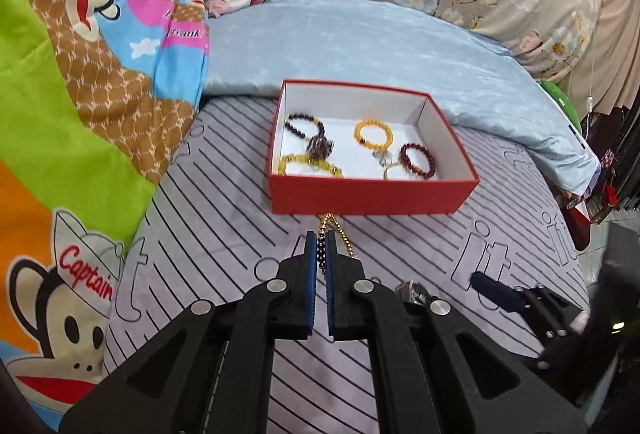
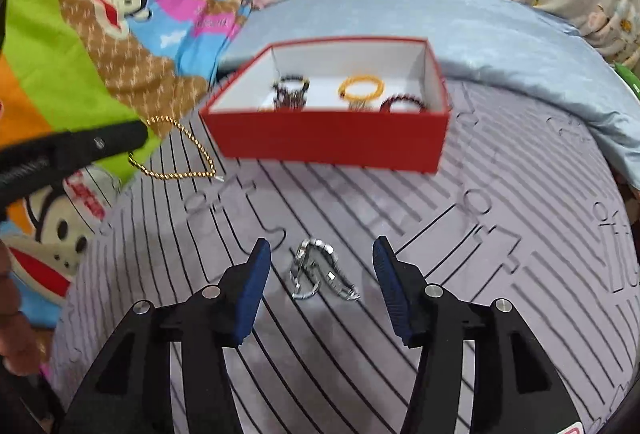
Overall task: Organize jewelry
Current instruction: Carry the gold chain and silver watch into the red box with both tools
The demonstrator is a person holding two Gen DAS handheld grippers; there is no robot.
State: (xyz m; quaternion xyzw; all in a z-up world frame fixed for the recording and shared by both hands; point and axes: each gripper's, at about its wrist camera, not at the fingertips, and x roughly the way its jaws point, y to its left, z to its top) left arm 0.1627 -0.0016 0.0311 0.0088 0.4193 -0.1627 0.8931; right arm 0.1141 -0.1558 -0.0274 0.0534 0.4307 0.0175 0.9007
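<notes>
Ahead of both downward-tilted claws sits the red box (image 1: 372,190) on the bed (image 1: 224,234). Left claw (image 1: 320,246) clenches a gold chain (image 1: 340,234); right claw (image 2: 320,266), released, straddles a silver watch (image 2: 320,270).

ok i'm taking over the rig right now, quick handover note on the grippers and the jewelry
Left gripper: shut on the gold chain, held above the sheet, short of the red box.
Right gripper: open, empty, with the silver bracelet lying on the sheet between its fingers.
Done: several bead bracelets are in the box, among them a yellow one and a dark red one.
Left: put the chain in the box, then grip the silver bracelet and put it in too.
</notes>
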